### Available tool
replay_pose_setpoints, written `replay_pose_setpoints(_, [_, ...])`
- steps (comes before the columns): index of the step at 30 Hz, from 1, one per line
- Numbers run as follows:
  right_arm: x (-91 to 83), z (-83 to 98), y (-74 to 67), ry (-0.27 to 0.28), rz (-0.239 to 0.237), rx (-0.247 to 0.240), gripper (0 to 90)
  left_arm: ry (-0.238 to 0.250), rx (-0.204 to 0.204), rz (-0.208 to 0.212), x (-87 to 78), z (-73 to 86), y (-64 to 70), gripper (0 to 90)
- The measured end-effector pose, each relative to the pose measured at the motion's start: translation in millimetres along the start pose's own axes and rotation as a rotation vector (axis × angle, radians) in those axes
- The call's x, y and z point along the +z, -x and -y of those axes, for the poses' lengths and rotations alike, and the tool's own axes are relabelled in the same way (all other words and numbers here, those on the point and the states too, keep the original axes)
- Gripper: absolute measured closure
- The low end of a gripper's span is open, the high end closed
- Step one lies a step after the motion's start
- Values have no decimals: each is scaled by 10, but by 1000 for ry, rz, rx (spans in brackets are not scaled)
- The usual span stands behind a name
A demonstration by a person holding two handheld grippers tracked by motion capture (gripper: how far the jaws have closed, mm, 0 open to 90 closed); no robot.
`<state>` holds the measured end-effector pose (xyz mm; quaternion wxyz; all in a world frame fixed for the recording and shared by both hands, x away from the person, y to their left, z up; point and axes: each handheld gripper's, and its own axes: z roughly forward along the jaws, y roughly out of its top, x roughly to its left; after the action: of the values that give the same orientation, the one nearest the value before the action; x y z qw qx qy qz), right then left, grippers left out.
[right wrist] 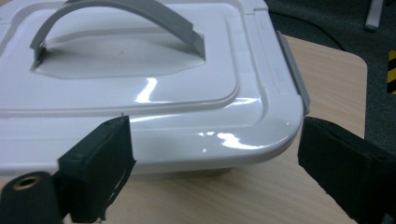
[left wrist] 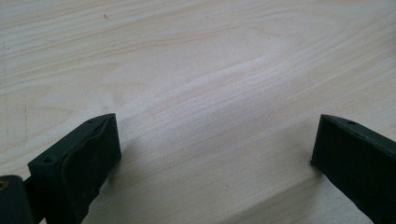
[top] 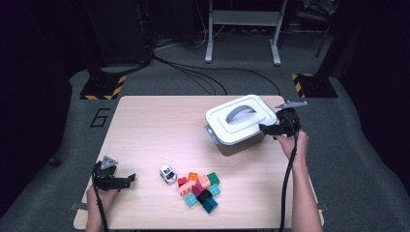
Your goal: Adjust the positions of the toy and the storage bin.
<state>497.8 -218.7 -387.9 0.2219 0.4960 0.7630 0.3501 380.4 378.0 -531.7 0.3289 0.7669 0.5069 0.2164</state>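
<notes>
1. High view: box [top: 238,124] sits on the right half of the table [top: 145,125], lid on, grey handle [top: 241,112] arched over the lid's middle. The right gripper [top: 265,128] is level, its jaws pointing at the box's near right corner, tips just beside the wall. The forearm comes up from the bottom edge, the wrist bent inward toward the box. The left gripper [top: 129,180] rests low on the table's near left, pointing toward a toy car [top: 168,174] and a heap of bricks [top: 200,189], both well apart from its tips.

2. Left gripper view: its jaws stand wide over bare wood, nothing between them.

3. Right gripper view: the box [right wrist: 140,93] lies just beyond the right gripper [right wrist: 212,154], its rounded corner in line with the gap. The jaws stand wide and hold nothing; no pad touches the plastic. A grey latch [right wrist: 293,70] runs along the side past the right finger [right wrist: 341,168].

4. Handling, as a judgement: the box is stiff, glossy plastic, so the pads may slide on its curved corner. It looks light if it is empty. The arched handle [right wrist: 116,18] offers the surest hold, thin enough to fit between the fingers. For opening it, the latch edge is the place to grip.
</notes>
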Motion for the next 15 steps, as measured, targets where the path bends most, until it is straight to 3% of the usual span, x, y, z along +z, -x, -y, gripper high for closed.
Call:
replay_pose_setpoints(3, [58, -50, 35, -5, 19, 11, 163, -5, 0, 3, -5, -2, 0, 14])
replay_pose_setpoints(9, [137, -136, 87, 1, 102, 26, 411, -6, 3, 3, -6, -1, -1, 14])
replay_pose_setpoints(15, [201, -169, 226, -13, 110, 81, 568, -5, 14, 3, -6, 1, -6, 17])
